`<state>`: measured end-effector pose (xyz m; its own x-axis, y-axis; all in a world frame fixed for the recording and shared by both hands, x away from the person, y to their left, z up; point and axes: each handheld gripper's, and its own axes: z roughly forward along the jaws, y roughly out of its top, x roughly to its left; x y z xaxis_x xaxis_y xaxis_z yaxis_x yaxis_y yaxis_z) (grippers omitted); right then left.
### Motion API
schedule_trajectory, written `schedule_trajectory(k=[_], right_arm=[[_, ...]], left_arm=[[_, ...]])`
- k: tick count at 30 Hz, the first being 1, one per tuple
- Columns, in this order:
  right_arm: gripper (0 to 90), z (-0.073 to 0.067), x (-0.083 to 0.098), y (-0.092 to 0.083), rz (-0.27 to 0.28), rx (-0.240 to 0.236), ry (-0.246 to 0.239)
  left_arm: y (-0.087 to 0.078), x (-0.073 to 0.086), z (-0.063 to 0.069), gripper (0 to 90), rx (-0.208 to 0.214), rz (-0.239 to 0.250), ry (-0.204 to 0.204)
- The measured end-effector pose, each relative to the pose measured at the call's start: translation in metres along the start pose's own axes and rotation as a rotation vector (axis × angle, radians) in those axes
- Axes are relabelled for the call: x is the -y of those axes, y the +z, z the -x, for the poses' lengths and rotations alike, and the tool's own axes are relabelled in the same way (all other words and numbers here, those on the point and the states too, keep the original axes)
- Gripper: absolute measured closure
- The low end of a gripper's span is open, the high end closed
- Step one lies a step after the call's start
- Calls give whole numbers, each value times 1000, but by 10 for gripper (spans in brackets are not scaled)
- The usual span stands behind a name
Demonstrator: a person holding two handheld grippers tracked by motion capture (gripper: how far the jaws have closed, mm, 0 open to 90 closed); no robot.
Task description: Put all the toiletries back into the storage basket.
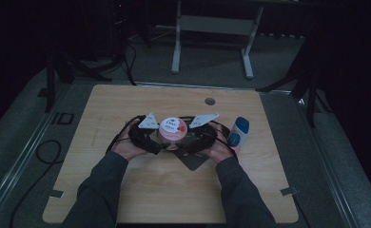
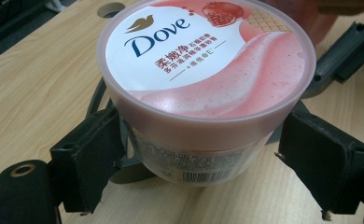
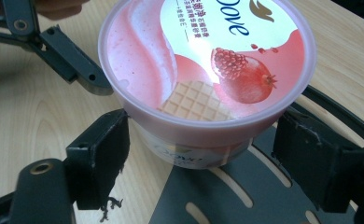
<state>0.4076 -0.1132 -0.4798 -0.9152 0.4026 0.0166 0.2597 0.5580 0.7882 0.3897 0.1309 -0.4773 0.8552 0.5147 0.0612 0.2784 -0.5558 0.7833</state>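
Note:
A pink Dove jar (image 1: 172, 128) with a pomegranate lid stands upright at the middle of the wooden table (image 1: 126, 104). My left gripper (image 1: 161, 140) holds it from the left and my right gripper (image 1: 186, 140) from the right. In the left gripper view the jar (image 2: 203, 70) sits between the jaws of the left gripper (image 2: 199, 163), whose pads press on the clear body under the lid. In the right gripper view the right gripper (image 3: 201, 154) closes on the jar (image 3: 208, 70) the same way. A grey slotted plate (image 3: 245, 196) lies under the jar.
A blue and white bottle (image 1: 238, 130) lies just right of the right hand. A round cable hole (image 1: 209, 101) sits in the table behind the jar. A white desk frame (image 1: 212, 28) stands on the floor beyond the far edge.

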Motion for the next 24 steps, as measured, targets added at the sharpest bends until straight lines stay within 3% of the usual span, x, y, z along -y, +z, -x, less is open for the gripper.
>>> schedule_trajectory(k=[15,24], right_arm=[[192,8,-4,12,-37,43,13],[206,15,-8,15,-52,52,23]], left_arm=[[12,2,-13,136,-3,-27,-34],[16,-2,-20,136,-18,-36,-34]])
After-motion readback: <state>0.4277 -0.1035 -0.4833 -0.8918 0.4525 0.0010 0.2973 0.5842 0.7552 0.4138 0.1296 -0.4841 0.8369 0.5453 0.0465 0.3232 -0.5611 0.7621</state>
